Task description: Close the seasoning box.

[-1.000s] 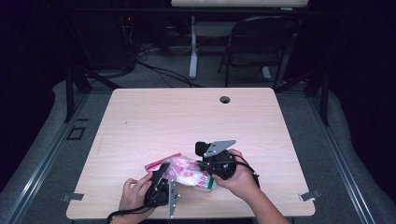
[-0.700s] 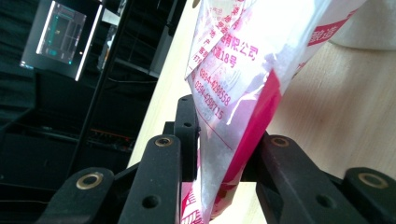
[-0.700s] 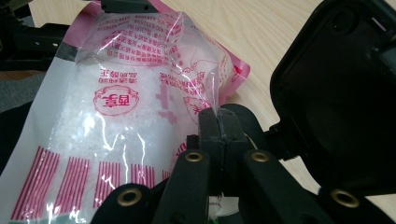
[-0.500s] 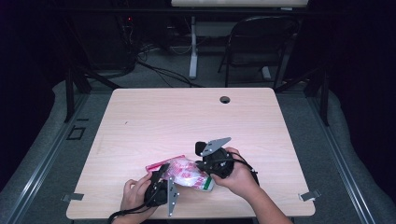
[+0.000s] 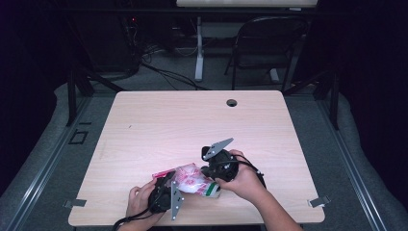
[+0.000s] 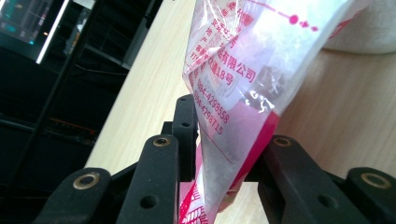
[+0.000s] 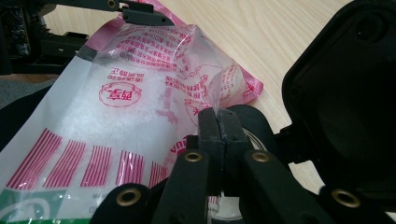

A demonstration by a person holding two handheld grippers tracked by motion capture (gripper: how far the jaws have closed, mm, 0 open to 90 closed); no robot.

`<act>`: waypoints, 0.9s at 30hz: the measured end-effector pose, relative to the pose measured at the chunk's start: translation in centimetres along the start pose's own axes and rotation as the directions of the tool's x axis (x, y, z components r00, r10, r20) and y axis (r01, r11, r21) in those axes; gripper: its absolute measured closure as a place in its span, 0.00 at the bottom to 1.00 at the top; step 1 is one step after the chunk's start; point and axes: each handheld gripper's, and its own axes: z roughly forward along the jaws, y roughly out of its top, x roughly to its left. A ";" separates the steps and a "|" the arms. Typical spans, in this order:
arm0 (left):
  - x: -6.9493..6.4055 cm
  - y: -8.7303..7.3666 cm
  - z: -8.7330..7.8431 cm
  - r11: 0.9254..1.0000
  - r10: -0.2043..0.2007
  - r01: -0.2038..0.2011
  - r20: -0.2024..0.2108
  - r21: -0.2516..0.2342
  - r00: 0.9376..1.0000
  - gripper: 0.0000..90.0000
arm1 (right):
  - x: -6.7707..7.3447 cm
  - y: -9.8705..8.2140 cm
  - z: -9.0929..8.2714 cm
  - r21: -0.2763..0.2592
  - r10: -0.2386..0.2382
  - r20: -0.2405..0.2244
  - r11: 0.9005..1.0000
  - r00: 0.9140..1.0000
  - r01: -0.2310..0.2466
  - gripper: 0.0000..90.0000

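Wooden table (image 5: pixel 159 120), dark room: your bag has slid right since a second ago.
Left gripper (image 5: pixel 166 192) pinches the bag's (image 5: pixel 192 179) pink edge; right gripper (image 7: pixel 218 122), jaws pressed together, nips its film, so it's stretched between you at the near edge.

The wooden table (image 5: pixel 202 120) lay bare across its far two thirds, so a hand could pass freely there; a small cable hole (image 5: pixel 232 102) sat near the far edge. Near the front edge, the plastic bag (image 5: pixel 190 178) blocked the middle, flanked closely by the left gripper (image 5: pixel 166 190) and right gripper (image 5: pixel 219 166). Open tabletop remained at the near left and near right corners. A folding chair (image 5: pixel 264 48) stood beyond the table's far side.
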 end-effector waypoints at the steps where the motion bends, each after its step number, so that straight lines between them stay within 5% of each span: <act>1: 0.0 0.0 0.0 1.000 -0.003 0.003 0.001 -0.002 1.000 0.83 | 0.0 0.0 0.0 0.002 0.003 -0.002 1.000 1.000 -0.003 1.00; 12: 0.0 -0.5 0.7 0.998 -0.066 0.067 0.052 -0.002 0.996 0.84 | 0.1 0.4 0.3 -0.001 0.014 -0.004 1.000 1.000 -0.014 1.00; 27: -0.1 -0.7 1.0 0.996 -0.094 0.094 0.080 0.005 0.992 0.83 | 0.2 0.7 0.3 -0.004 0.013 -0.008 1.000 1.000 -0.013 1.00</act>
